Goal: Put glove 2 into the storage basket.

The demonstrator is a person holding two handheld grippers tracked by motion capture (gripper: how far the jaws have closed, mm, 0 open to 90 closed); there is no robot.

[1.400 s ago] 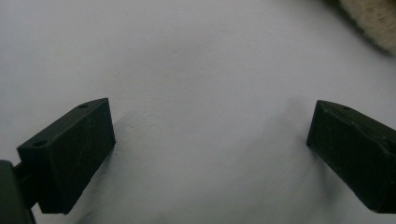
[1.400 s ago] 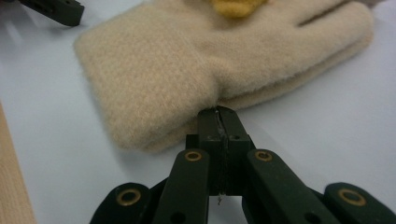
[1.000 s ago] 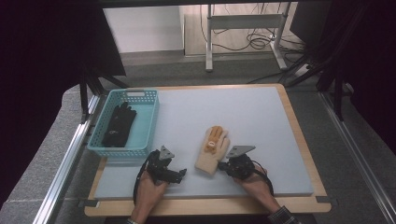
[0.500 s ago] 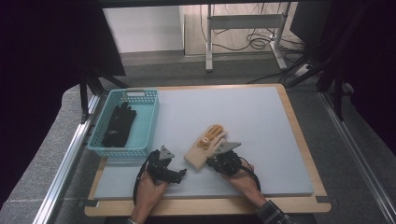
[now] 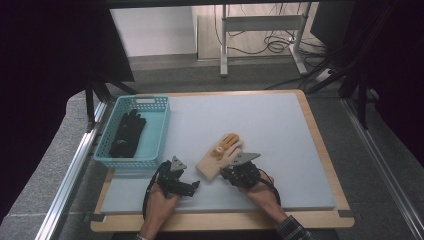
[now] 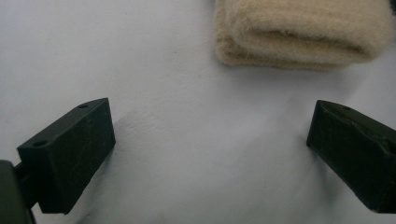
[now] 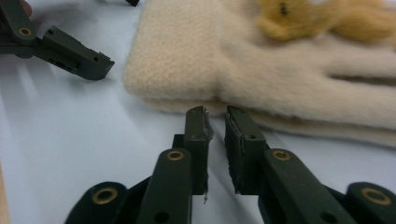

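The right tongs (image 7: 215,116), nearly together at the cream glove's (image 7: 280,79) edge, seemingly pinch nothing and may slip off; the left tongs (image 6: 205,140) stand wide apart.

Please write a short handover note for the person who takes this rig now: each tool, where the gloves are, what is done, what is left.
Left tool: open, on the mat, just short of the cream glove's cuff.
Right tool: nearly closed, a narrow gap remains, tips at the cuff edge of the cream glove; no grip visible.
Black glove: already lying in the blue basket.
Left, probably: grasp the cream glove and move it to the basket too.
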